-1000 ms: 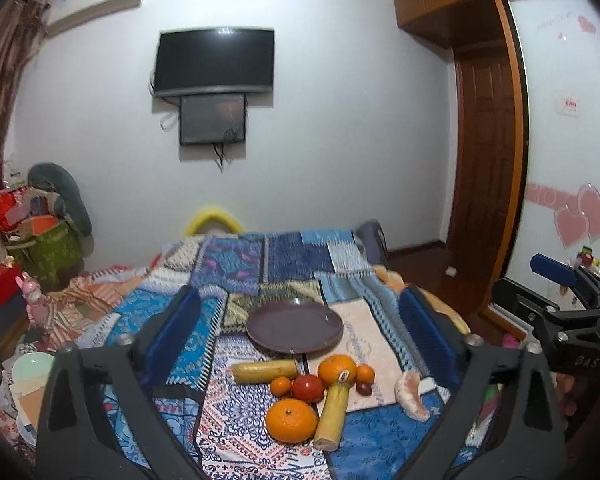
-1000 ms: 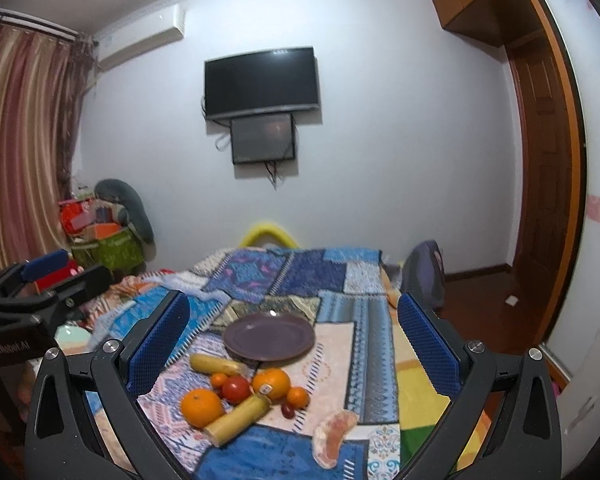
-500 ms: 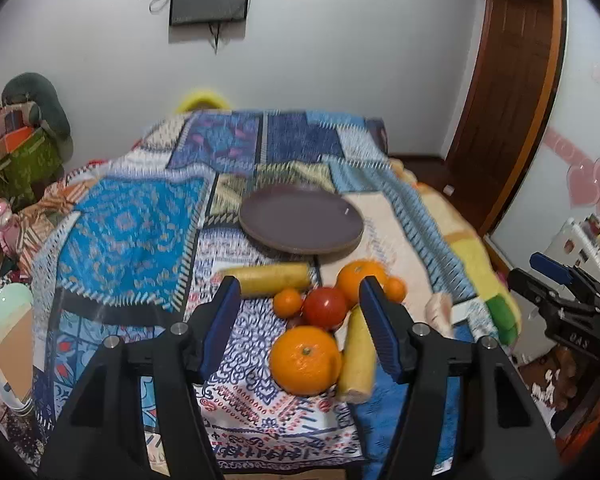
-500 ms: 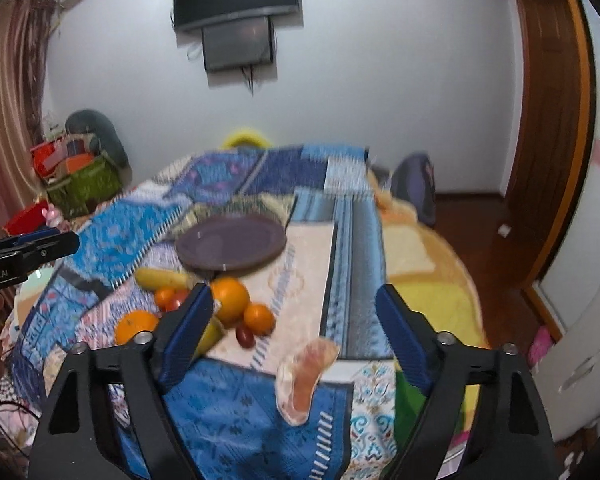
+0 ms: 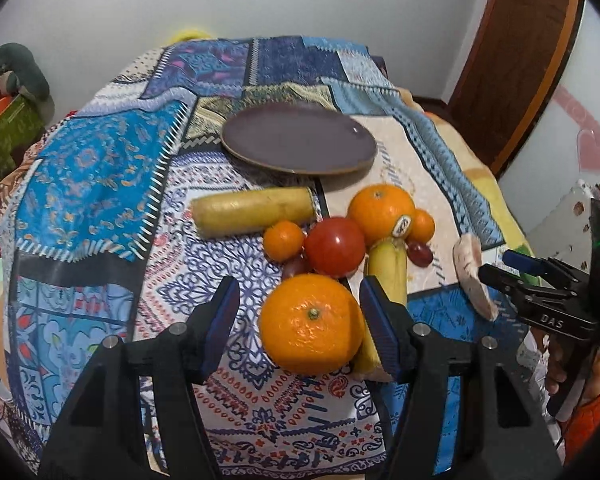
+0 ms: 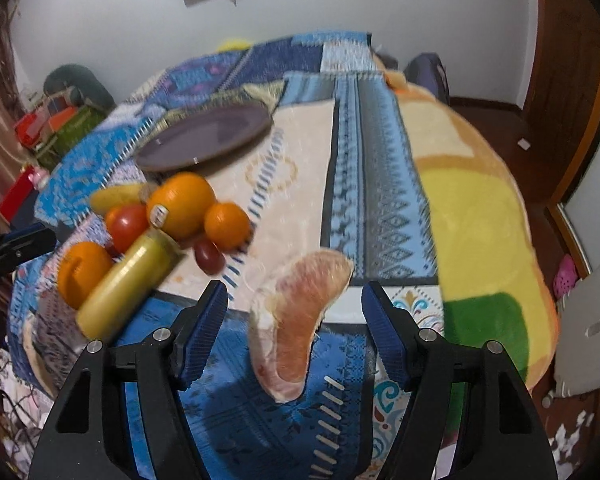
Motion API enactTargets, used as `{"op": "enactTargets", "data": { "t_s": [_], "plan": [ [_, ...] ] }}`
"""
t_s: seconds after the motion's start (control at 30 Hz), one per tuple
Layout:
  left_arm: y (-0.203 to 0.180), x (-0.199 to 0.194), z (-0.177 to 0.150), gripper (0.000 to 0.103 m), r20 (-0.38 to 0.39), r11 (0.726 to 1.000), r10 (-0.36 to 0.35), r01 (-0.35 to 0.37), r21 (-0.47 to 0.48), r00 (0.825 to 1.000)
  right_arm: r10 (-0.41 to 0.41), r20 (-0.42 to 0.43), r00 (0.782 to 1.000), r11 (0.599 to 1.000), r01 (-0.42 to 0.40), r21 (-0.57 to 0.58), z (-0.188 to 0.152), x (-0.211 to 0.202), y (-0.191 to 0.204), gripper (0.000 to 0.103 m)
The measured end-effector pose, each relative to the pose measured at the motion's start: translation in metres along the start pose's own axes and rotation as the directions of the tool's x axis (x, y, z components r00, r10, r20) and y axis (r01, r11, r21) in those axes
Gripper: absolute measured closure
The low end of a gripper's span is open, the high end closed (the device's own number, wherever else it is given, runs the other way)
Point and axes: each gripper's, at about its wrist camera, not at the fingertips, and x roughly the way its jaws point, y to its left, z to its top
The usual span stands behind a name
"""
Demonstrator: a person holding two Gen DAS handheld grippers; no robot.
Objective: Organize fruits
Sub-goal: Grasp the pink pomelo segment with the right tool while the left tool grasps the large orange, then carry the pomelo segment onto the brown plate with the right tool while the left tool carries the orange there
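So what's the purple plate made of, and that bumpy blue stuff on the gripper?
The plate looks like glazed ceramic: smooth, dark purple-brown, with one small glint and a paler rim, though plastic is possible. The left gripper has blue pads, probably rubber: matte with fine ridges.

"DAS" on right claw (image 5: 550, 322).

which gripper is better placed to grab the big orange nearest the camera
Left. The left gripper is open with the orange sitting between its fingers. The right gripper is open around the pomelo slice, with the orange far off to its left.
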Motion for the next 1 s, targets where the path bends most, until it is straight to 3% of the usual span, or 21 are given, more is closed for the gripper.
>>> {"op": "enactTargets", "data": {
  "t_s": [0.2, 0.47, 0.77, 1.0],
  "plan": [
    [-0.001, 0.020, -0.005, 0.038, -0.043, 1.000, -0.010, 0.010, 0.002, 0.999, 0.000, -0.075, 0.997, 1.000, -0.001, -0.010, -0.009, 0.023, 0.001, 0.037],
    [-0.003, 0.038, -0.009, 0.035, -0.076, 1.000, -0.022, 0.022, -0.004, 0.997, -0.029, -0.052, 0.998, 0.999, 0.026, -0.047, -0.008, 0.030, 0.004, 0.038],
    [-0.002, 0.043, -0.010, 0.034, -0.057, 0.999, -0.032, 0.030, -0.023, 0.998, -0.038, -0.031, 0.999, 0.998, 0.036, -0.056, -0.006, 0.032, 0.007, 0.056],
    [0.000, 0.036, -0.011, 0.035, -0.057, 0.999, -0.025, 0.024, -0.029, 0.998, -0.014, -0.029, 0.999, 0.999, 0.013, -0.032, -0.006, 0.026, 0.004, 0.060]
  ]
}}
